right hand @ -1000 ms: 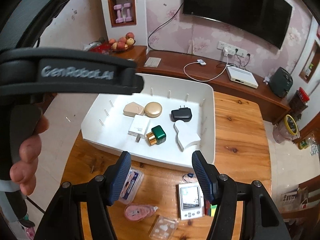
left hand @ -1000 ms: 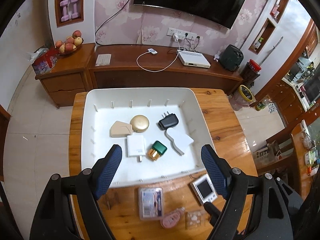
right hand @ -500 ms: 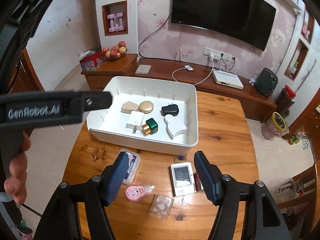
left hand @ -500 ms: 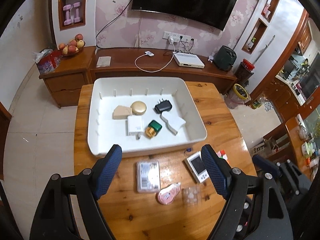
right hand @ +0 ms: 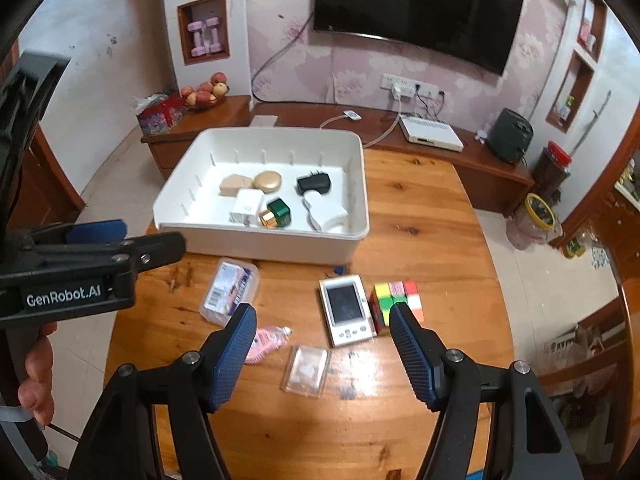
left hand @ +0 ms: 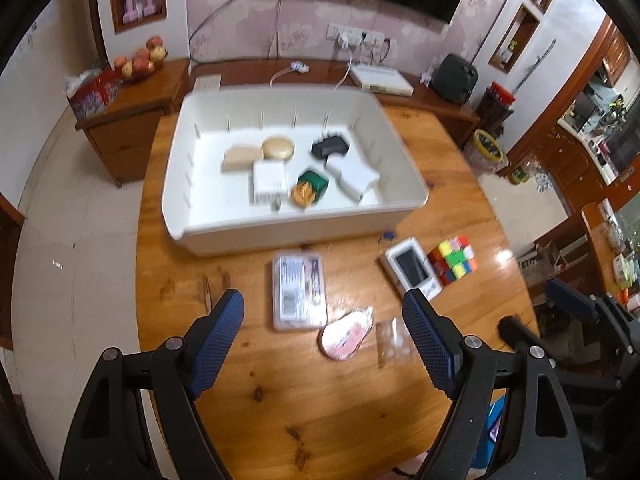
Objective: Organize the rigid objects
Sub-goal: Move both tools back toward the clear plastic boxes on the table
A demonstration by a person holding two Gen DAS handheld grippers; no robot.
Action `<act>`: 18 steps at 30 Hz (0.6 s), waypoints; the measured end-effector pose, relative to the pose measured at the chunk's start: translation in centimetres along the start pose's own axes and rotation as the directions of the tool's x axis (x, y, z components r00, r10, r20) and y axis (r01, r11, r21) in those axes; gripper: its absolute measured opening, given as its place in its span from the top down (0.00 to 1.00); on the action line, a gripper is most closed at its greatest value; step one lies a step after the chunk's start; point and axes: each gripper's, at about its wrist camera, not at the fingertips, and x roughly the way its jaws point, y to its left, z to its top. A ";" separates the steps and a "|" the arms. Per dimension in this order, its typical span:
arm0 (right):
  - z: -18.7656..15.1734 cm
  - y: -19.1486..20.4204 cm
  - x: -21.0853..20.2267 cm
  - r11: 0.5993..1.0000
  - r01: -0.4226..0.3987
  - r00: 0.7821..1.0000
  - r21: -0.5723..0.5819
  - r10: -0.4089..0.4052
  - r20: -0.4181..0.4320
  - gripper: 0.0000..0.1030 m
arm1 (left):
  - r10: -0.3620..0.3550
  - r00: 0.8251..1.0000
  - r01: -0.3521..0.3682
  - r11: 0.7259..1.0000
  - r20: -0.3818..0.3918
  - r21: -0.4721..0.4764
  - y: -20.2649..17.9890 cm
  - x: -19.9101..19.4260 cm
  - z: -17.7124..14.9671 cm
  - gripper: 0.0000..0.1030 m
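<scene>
A white tray sits at the far side of a round wooden table and holds several small items, among them a green and gold bottle and a black plug. In front of it lie a clear plastic box, a pink tape dispenser, a small clear case, a white handheld device and a colour cube. My left gripper and right gripper are open and empty above the table's near half.
A wooden TV cabinet with a white set-top box and cables stands behind the table. A fruit bowl sits on a side cabinet at the left. The left gripper's body shows at the left of the right wrist view.
Both grippers have pulled back from the tray toward the table's near side. The loose items in front of the tray and the colour cube have come into full view.
</scene>
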 end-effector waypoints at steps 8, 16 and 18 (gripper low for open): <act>-4.1 -1.9 3.5 0.999 0.005 0.996 0.053 0.000 -0.091 0.32 | 0.028 0.994 -0.031 0.999 -0.107 -0.027 1.3 4.0 -2.5 0.19; -7.5 -2.2 7.4 0.994 -0.047 0.990 0.103 0.060 -0.129 0.32 | 0.067 0.983 -0.073 0.997 -0.169 -0.030 2.0 8.3 -3.2 0.19; -8.2 -1.9 8.2 0.991 -0.066 0.987 0.114 0.082 -0.136 0.32 | 0.077 0.981 -0.084 0.996 -0.175 -0.031 2.0 9.3 -3.1 0.19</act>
